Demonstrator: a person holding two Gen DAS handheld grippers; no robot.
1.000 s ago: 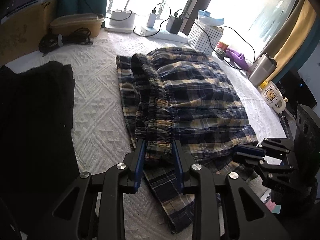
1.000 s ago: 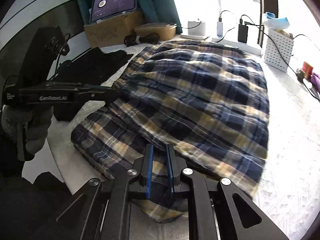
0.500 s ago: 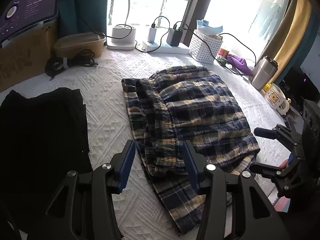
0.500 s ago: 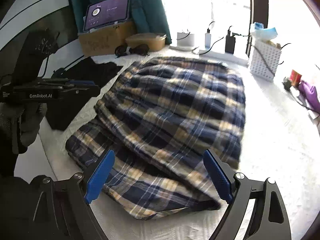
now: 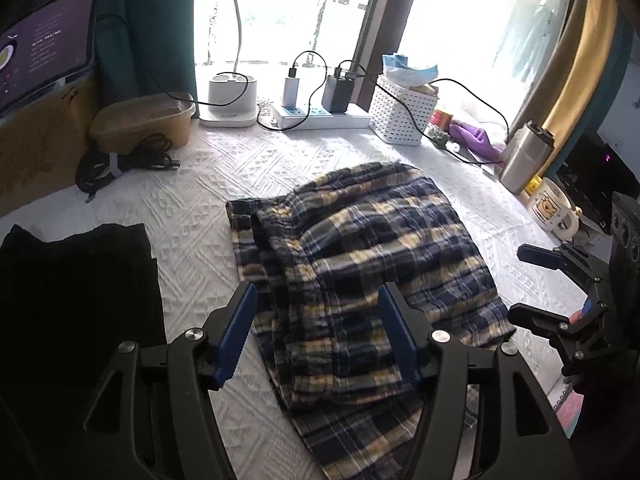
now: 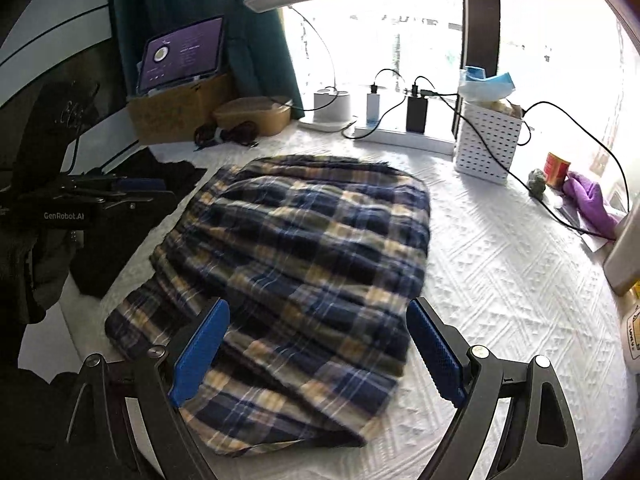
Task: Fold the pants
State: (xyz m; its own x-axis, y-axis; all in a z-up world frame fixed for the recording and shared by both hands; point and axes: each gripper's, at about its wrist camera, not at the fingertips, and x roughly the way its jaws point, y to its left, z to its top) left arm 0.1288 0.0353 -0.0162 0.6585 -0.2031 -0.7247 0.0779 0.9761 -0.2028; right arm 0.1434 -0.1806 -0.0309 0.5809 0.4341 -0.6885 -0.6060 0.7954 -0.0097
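The plaid pants, navy, yellow and white, lie folded in a thick stack on the white textured cloth. My left gripper hovers above their near left edge by the gathered waistband; its jaws are still opening, and the blue pads touch no fabric. My right gripper stands wide open above the near right corner, its pads clear of the cloth. Each gripper shows in the other's view: the right gripper at the right edge, the left gripper at the left.
A folded black garment lies left of the pants. Along the window stand a lamp base, power strip, white perforated basket, steel tumbler and mug. A brown container, coiled cable and cardboard box sit far left.
Both grippers let go of the plaid fabric and opened, the right one first and wide. Both drew up and back from the pants, which settled flat.
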